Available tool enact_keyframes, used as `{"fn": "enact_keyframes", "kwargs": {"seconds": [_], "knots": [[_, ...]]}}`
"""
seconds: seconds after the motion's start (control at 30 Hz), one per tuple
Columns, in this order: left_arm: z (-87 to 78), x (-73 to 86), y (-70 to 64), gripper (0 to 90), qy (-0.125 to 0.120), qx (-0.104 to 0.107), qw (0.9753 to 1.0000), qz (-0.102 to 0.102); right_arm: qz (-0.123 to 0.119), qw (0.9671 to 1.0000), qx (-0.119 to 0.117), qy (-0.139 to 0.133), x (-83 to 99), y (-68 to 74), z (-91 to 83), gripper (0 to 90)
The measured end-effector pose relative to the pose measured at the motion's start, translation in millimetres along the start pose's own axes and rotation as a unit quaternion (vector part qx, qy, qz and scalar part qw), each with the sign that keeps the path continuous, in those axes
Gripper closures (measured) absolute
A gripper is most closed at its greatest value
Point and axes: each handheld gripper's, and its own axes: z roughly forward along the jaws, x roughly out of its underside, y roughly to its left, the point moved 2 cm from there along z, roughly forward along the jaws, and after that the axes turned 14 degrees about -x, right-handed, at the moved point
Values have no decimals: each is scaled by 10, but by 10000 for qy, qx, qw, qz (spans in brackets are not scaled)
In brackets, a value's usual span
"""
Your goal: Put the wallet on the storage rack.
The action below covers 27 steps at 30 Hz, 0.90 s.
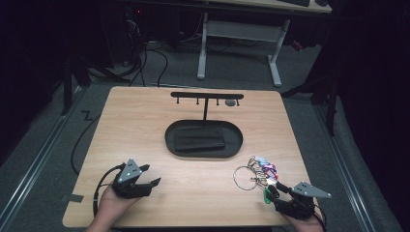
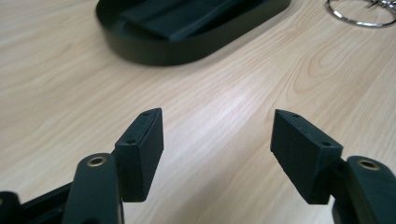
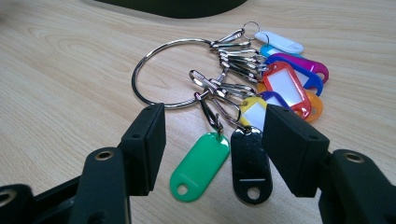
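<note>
A big metal key ring [image 1: 245,178] [image 3: 148,62] lies on the wooden table at the front right, with several coloured key tags clipped to it. A green tag [image 3: 201,165] and a black tag [image 3: 250,163] lie nearest my right gripper [image 1: 271,191] [image 3: 212,126]. That gripper is open just above them, its jaws either side of the two tags and holding nothing. My left gripper [image 1: 151,175] [image 2: 217,135] is open and empty over bare wood at the front left. A black oval tray [image 1: 237,140] [image 2: 187,51] sits mid-table beneath a black T-shaped hook rack [image 1: 207,95].
A flat black block [image 1: 199,139] lies in the tray. A small dark object [image 1: 230,102] hangs at the rack's right end. The table's front edge [image 1: 193,223] is close under both hands. Cables and another table's white legs [image 1: 239,43] lie beyond the far edge.
</note>
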Motion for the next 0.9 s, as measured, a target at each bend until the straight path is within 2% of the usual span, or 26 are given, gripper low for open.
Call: {"fn": "enact_keyframes", "kwargs": {"seconds": [0.1, 0.2, 0.23, 0.27, 0.3, 0.47, 0.5, 0.6, 0.63, 0.73, 0.83, 0.87, 0.9], "knots": [[-154, 156, 64, 343, -88, -103, 9996, -232, 10, 10000, 21, 9, 6, 0, 7, 403], [-201, 246, 59, 343, -62, -226, 9995, -228, -10, 10000, 26, 6, 5, 3, 2, 408], [-223, 325, 52, 343, -35, -162, 9993, -342, -48, 10000, 35, -17, 3, 10, -2, 413], [-223, 325, 52, 337, -35, -162, 9993, -342, -48, 10000, 35, -17, 3, 10, -2, 413], [-231, 346, 45, 332, -29, -75, 9991, -407, -55, 10000, 42, -31, -2, 27, -1, 417], [-246, 317, 5, 333, -197, 55, 9987, -458, -208, 9997, 118, 59, -55, 99, 35, 424], [-270, 292, -11, 332, -298, 70, 9987, -400, -238, 9996, 131, 101, -69, 120, 55, 426], [-287, 286, -7, 333, -392, 78, 9984, -408, -337, 9988, 165, 322, -124, 176, 131, 423], [-288, 292, 2, 333, -435, 142, 9978, -470, -355, 9984, 178, 411, -148, 196, 159, 423], [-284, 301, 4, 339, -409, 88, 9984, -391, -502, 9958, 319, 695, -226, 229, 239, 422], [-285, 305, 17, 339, -435, 118, 9980, -454, -524, 9942, 375, 864, -291, 249, 277, 418], [-287, 304, 23, 339, -442, 143, 9978, -471, -540, 9931, 412, 953, -327, 262, 290, 419], [-290, 302, 27, 337, -459, 151, 9978, -458, -619, 9904, 474, 1143, -405, 284, 307, 419]]}}
